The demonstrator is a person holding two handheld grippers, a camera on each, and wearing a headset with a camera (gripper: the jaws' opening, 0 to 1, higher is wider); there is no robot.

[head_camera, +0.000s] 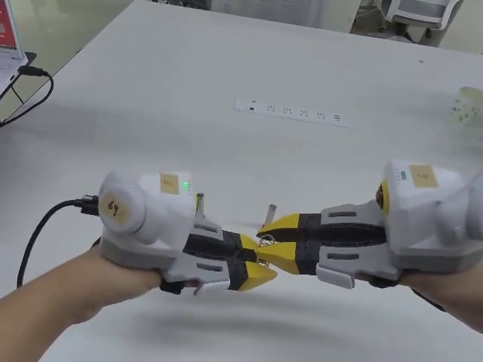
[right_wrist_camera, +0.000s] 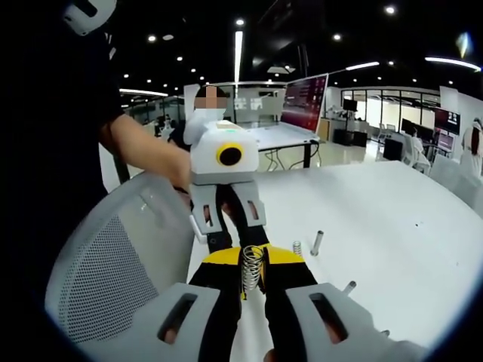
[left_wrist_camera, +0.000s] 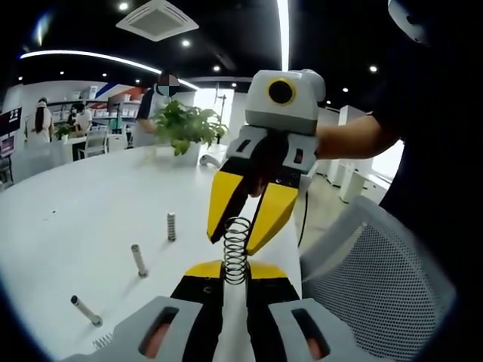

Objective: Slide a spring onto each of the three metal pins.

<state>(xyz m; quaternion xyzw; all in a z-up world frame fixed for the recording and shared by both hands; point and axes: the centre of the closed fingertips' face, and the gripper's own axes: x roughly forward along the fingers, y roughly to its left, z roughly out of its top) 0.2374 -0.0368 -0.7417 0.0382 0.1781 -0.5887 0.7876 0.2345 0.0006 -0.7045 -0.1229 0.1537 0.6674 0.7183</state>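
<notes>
A small steel spring point(left_wrist_camera: 235, 253) stands between the tips of both grippers, which meet nose to nose above the white table point(head_camera: 226, 83). My left gripper point(left_wrist_camera: 235, 273) is shut on the spring's lower end. My right gripper point(right_wrist_camera: 253, 265) faces it and closes its yellow tips on the same spring point(right_wrist_camera: 253, 268). In the head view the spring point(head_camera: 266, 241) glints where the jaws meet. Two bare metal pins point(left_wrist_camera: 139, 260) point(left_wrist_camera: 85, 310) stand on the table to the left, and a third post point(left_wrist_camera: 171, 226) wears a spring. Two pins point(head_camera: 200, 202) point(head_camera: 272, 211) rise just behind the grippers.
Another loose spring point(left_wrist_camera: 102, 341) lies on the table near the closest pin. A power strip point(head_camera: 293, 111) lies across the table's middle, and a black cable point(head_camera: 34, 241) trails from the left gripper. A mesh chair back point(right_wrist_camera: 113, 264) stands beside the table.
</notes>
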